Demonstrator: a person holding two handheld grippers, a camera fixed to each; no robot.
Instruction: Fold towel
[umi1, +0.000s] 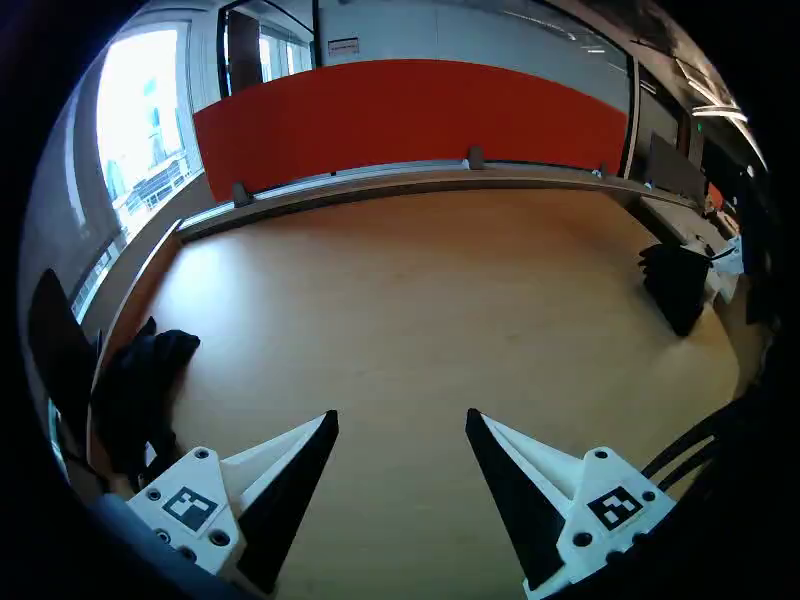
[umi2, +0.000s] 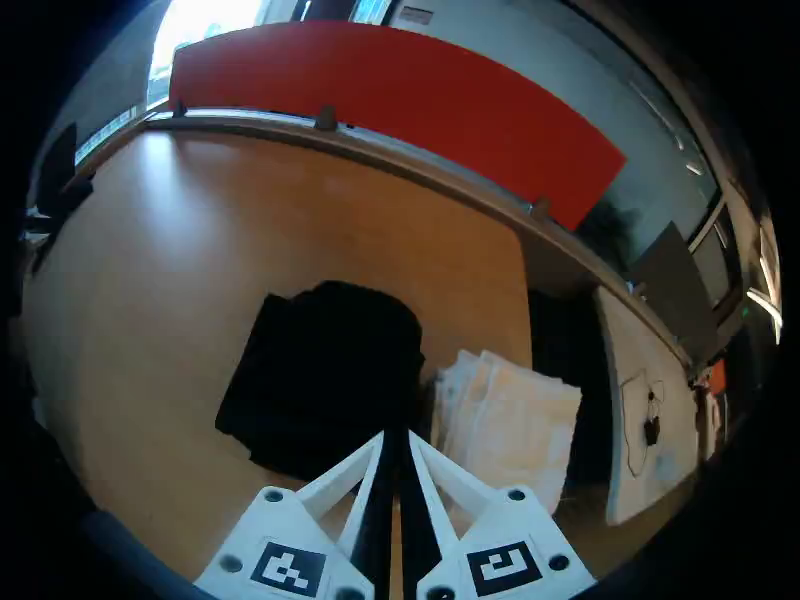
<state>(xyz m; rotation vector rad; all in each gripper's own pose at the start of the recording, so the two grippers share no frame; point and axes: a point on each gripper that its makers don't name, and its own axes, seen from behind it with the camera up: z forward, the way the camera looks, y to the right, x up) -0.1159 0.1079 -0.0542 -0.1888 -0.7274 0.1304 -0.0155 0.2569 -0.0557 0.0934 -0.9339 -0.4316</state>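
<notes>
White left claw (umi1: 400, 425) hangs spread above the bare wooden surface (umi1: 420, 300). Its partner, the right claw (umi2: 397, 437), is pressed together at the near edge of a folded black towel (umi2: 320, 380). Folded white towels (umi2: 510, 420) lie just right.

The middle of the surface (umi1: 420, 300) lies bare from the left hand-held gripper (umi1: 400, 425) to the far edge, where a red partition (umi1: 400, 120) walls it off. A dark cloth heap (umi1: 140, 385) crowds the left edge. Just ahead of the right hand-held gripper (umi2: 398, 450), a black folded pile (umi2: 325, 375) and a white pile (umi2: 510, 420) lie side by side near the right edge. Left of them is open wood.
</notes>
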